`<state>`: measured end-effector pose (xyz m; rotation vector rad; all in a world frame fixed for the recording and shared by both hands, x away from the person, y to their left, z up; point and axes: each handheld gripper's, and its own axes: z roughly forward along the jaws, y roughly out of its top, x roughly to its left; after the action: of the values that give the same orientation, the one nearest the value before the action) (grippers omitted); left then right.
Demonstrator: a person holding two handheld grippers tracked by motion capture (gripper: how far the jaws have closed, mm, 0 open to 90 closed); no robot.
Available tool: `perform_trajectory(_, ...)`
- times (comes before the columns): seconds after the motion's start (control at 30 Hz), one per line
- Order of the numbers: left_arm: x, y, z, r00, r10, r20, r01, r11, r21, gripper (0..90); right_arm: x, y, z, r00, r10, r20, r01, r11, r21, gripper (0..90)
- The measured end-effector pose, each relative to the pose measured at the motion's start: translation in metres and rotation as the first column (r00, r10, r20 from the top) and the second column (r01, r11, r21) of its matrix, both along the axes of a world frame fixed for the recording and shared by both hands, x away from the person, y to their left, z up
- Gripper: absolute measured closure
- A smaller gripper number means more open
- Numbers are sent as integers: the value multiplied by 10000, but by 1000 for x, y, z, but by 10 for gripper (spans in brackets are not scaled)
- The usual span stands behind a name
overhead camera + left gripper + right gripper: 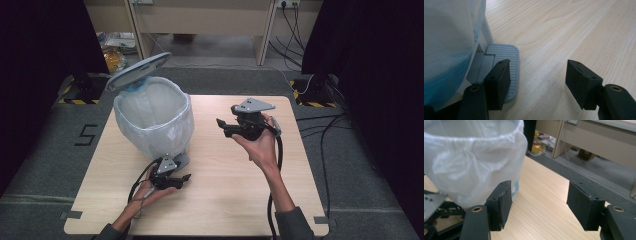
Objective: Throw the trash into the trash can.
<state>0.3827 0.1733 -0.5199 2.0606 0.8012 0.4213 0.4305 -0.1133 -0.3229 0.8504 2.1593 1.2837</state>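
Pressing the pedal of the lined pedal bin — left gripper open-jawed; right gripper at three o'clock — jaws apart, empty.

The table is pale matt wood-grain, the bin's liner bag thin crinkly translucent plastic, its pedal ribbed grey plastic, and the gripper pads look rough matt black.

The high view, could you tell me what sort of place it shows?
Probably an indoor lab or recording workspace: a wooden table on grey carpet, black curtains on both sides, cables across the floor, and hazard-taped stand bases beside a lined pedal bin.
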Motion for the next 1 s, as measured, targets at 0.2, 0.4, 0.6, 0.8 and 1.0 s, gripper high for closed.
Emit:
perform_trajectory(0.2, 0, 0, 0, 10000, -7, -5, 7, 10000, -13, 363, -4, -15, -16, 9996, -226, -184, 226, 9997, 35, 357)
perform_trajectory(0.4, 0, 0, 0, 10000, -26, -24, 26, 10000, -3, 365, -7, -25, -25, 9991, -324, -258, 329, 9993, 176, 356)
perform_trajectory(0.6, 0, 1, 0, 10000, -22, -65, 21, 10000, -67, 369, -14, -32, -36, 9989, -301, -355, 312, 9991, 285, 355)
perform_trajectory(0.8, 0, 1, 0, 10000, -43, -59, 42, 9999, -98, 369, -18, -37, -52, 9980, -336, -536, 356, 9987, 377, 348)
perform_trajectory(1.0, 1, 1, 0, 9999, -89, -79, 87, 9998, -164, 369, -22, -39, -67, 9963, -376, -771, 395, 9990, 226, 348)
